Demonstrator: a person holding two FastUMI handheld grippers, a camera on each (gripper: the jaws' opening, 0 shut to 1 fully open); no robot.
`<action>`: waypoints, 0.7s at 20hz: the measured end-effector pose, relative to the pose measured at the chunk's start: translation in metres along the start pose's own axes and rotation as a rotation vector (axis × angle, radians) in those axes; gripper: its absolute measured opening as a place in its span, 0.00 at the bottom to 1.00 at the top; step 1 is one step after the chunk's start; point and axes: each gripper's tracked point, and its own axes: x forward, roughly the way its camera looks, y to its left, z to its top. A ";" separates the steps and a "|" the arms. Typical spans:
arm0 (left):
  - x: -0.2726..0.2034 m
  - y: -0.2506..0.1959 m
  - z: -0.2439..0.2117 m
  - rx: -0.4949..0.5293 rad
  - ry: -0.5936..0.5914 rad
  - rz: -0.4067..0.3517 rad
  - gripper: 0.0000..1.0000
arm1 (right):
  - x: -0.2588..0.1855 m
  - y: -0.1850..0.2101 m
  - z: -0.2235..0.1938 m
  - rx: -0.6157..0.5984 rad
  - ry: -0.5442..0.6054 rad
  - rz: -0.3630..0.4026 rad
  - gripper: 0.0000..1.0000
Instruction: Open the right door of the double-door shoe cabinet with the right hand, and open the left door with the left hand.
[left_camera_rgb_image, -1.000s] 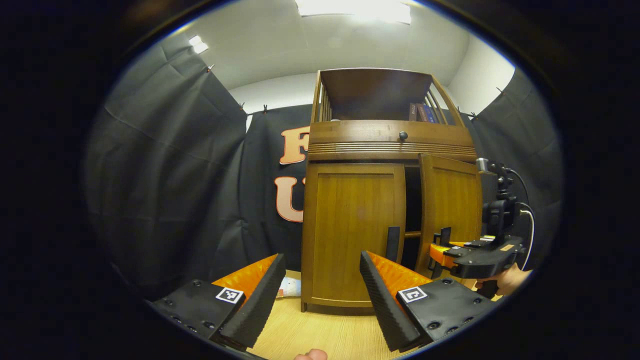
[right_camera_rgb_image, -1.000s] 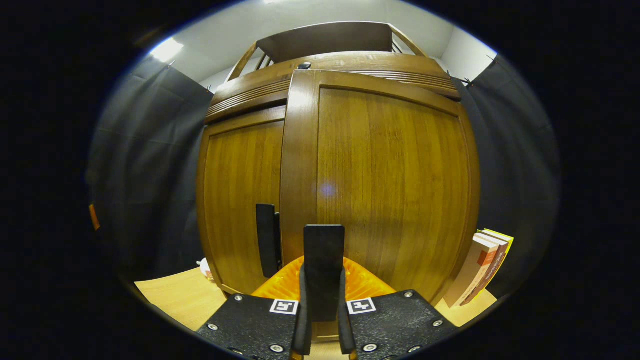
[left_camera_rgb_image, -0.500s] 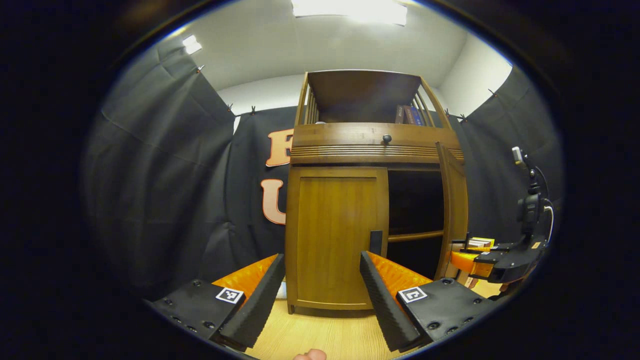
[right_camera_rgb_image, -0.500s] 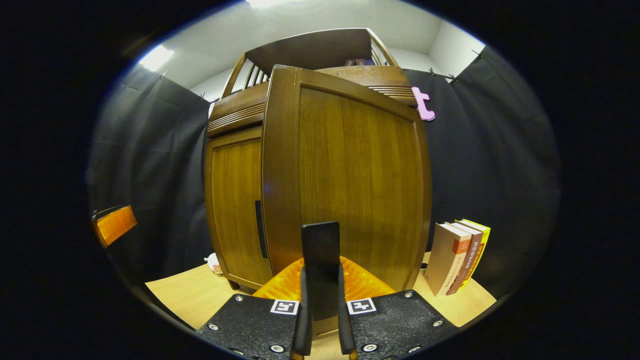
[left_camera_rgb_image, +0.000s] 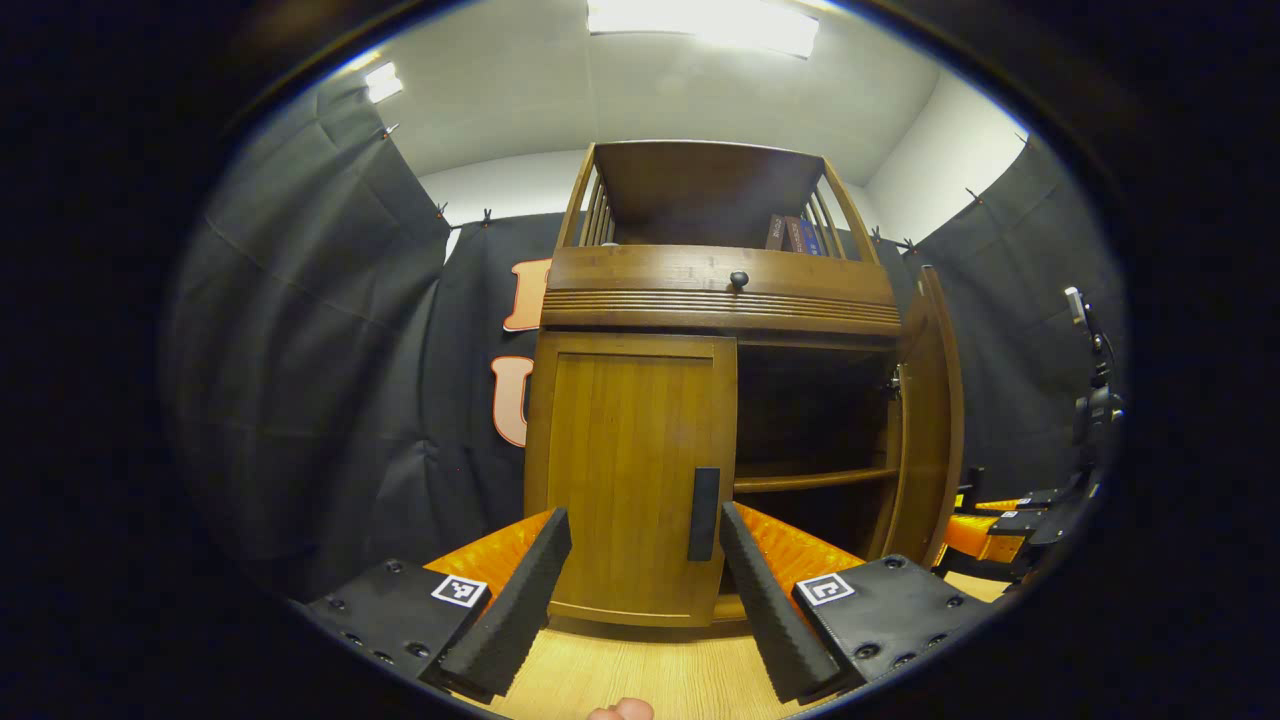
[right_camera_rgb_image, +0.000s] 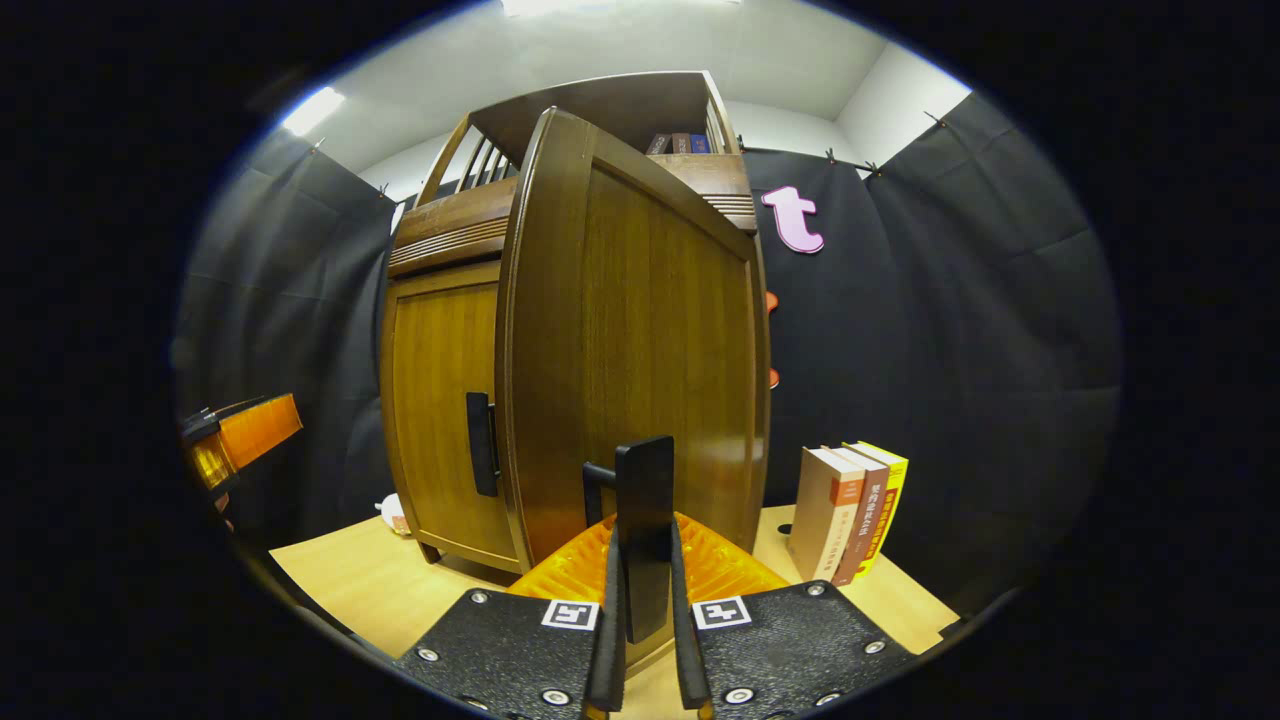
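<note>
Right door (right_camera_rgb_image: 640, 340) swung wide, its handle (right_camera_rgb_image: 645, 520) clamped in right gripper (right_camera_rgb_image: 645, 650); left door (left_camera_rgb_image: 630, 470) shut, left gripper (left_camera_rgb_image: 640, 590) agape before it.

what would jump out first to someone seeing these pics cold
The wooden shoe cabinet fills the middle, its right door swung wide open on a dark interior with a shelf, while the left door is shut. The right gripper is clamped on the right door's black handle, and the left gripper hangs open just short of the left door's handle. A few books stand right of the cabinet.
</note>
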 end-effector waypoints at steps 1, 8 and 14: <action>0.001 -0.003 -0.002 -0.004 0.005 -0.005 0.96 | -0.005 -0.008 -0.001 0.005 0.001 -0.014 0.20; 0.006 -0.012 -0.004 0.005 0.014 -0.005 0.97 | -0.017 -0.054 0.001 0.015 0.008 -0.092 0.09; 0.007 -0.020 -0.008 -0.001 0.029 -0.004 0.96 | -0.022 -0.088 0.001 -0.027 0.009 -0.103 0.05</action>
